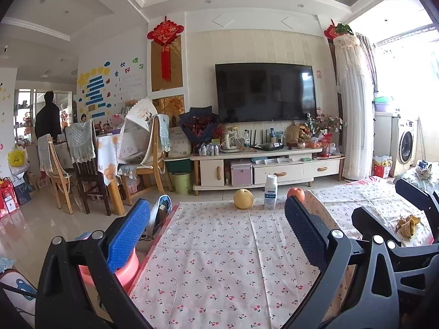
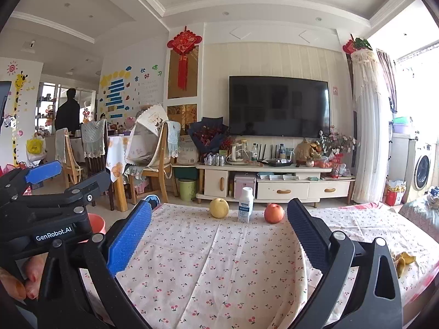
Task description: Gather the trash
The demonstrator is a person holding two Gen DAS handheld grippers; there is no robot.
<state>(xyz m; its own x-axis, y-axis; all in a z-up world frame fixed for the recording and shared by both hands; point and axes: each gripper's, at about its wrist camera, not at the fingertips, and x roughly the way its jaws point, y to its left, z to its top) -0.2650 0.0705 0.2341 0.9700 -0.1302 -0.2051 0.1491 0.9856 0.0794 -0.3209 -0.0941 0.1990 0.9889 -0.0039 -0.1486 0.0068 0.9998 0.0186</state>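
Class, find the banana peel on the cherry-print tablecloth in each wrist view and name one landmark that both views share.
Left wrist view: the banana peel lies at the right edge, on the tablecloth, just beyond the other gripper's dark frame.
Right wrist view: it lies lower right, partly hidden behind the gripper's right finger.
Shared landmark: the white bottle standing between two fruits.

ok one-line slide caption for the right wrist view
Open right gripper above a cherry-print tablecloth, facing a pear, white bottle and apple; banana peel at right.
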